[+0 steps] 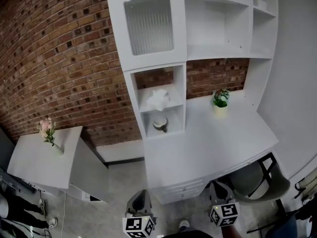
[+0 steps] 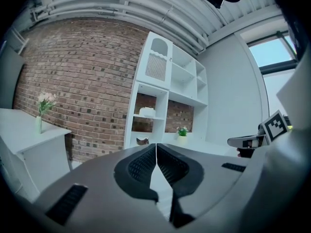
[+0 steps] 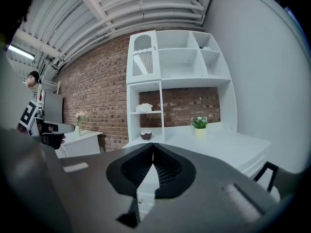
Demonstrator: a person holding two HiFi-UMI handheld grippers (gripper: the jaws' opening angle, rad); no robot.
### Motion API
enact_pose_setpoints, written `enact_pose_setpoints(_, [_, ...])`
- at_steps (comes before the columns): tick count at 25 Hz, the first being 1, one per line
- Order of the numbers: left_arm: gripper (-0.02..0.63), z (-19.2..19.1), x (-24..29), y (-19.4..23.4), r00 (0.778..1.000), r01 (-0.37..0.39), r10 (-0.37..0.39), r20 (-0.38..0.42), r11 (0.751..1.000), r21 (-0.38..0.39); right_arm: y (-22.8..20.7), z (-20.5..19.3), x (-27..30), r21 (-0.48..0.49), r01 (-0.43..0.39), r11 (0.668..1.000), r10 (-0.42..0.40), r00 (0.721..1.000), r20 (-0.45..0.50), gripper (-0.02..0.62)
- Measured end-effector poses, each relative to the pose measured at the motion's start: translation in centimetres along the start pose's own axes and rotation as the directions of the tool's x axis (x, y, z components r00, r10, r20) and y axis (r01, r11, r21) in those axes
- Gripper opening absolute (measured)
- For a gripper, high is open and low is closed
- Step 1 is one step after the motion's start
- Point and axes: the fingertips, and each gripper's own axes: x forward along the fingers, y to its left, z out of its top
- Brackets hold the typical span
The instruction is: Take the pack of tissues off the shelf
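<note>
Both grippers are low at the bottom edge of the head view, in front of the desk and well apart from the shelves. The left gripper has its jaws together with nothing between them, which is clear in the left gripper view. The right gripper is the same: its jaws are pressed together and empty in its own view.

The white soft pack of tissues sits in the upper open cubby of the narrow white shelf column, directly under the cabinet door with ribbed glass. The pack is untouched and far from both grippers. It also shows in the left gripper view and the right gripper view, on the same shelf board above the jaw tips.

The lower cubby holds a small round bowl-like item at desk level; I cannot tell what it is. A small green potted plant in a pale pot stands on the white desk top, right of the column and against the red brick wall. The open white shelves above the plant look bare, apart from something small at the top right that is too small to name.

At far left, a white side table carries pink flowers in a clear vase near its back corner. A dark chair is at the desk's front right edge, just beside the right gripper. The floor below is grey.
</note>
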Motion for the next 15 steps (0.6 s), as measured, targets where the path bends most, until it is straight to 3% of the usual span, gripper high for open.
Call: enact_pose_setpoints(15, [0.012, -0.3, 4.4, -1.0, 0.996, -0.087, 0.088, 0.024, 0.995, -0.056, -3.2, 1.1, 6.0, -0.025, -0.095, 0.995, 0.095, 0.995, 0.005, 0.005])
